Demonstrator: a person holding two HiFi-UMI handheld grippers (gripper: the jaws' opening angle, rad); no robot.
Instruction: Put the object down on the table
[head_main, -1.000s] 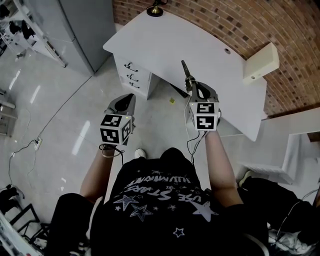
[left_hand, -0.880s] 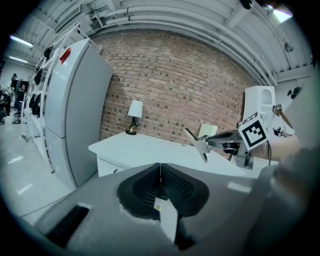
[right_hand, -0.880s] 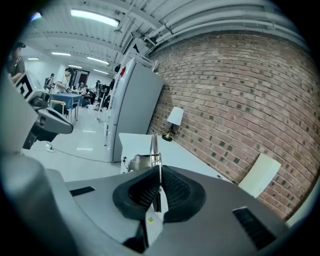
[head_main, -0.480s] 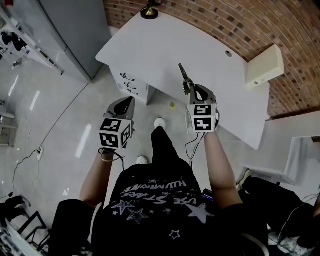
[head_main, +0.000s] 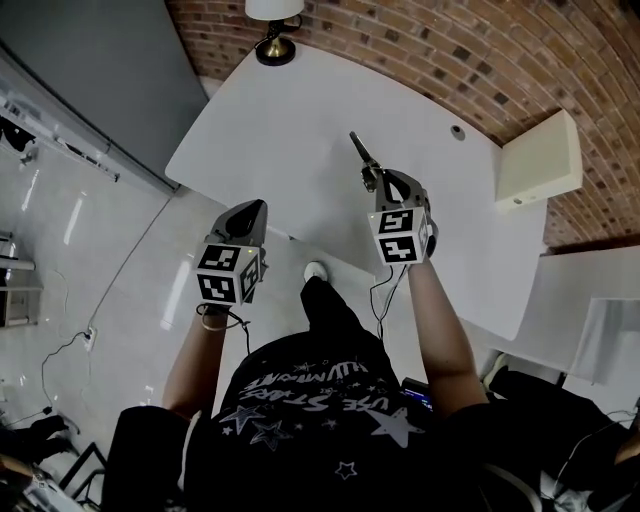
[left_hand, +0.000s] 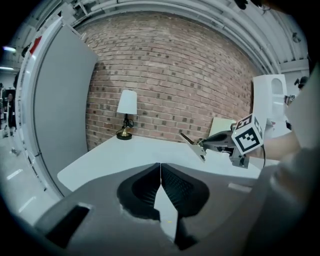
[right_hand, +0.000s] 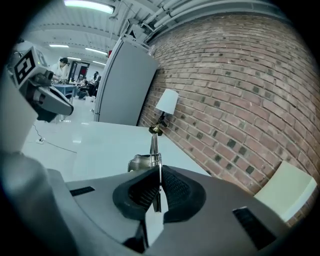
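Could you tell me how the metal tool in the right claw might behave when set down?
The metal tool looks rigid, so it probably won't flex. Its shiny finish may slide on the smooth white table. Gripped at one end by the right claw, it might pivot.

Head view: red brick wall (head_main: 560, 60) from 12 to 3 o'clock. White table (head_main: 280, 130) at centre. Lamp (head_main: 273, 45) with brass base on table, 12 o'clock. Grey panel (head_main: 90, 70) at 10 o'clock. Glossy pale floor (head_main: 90, 270) at 9 o'clock. Cream box (head_main: 540, 160) at 2 o'clock.
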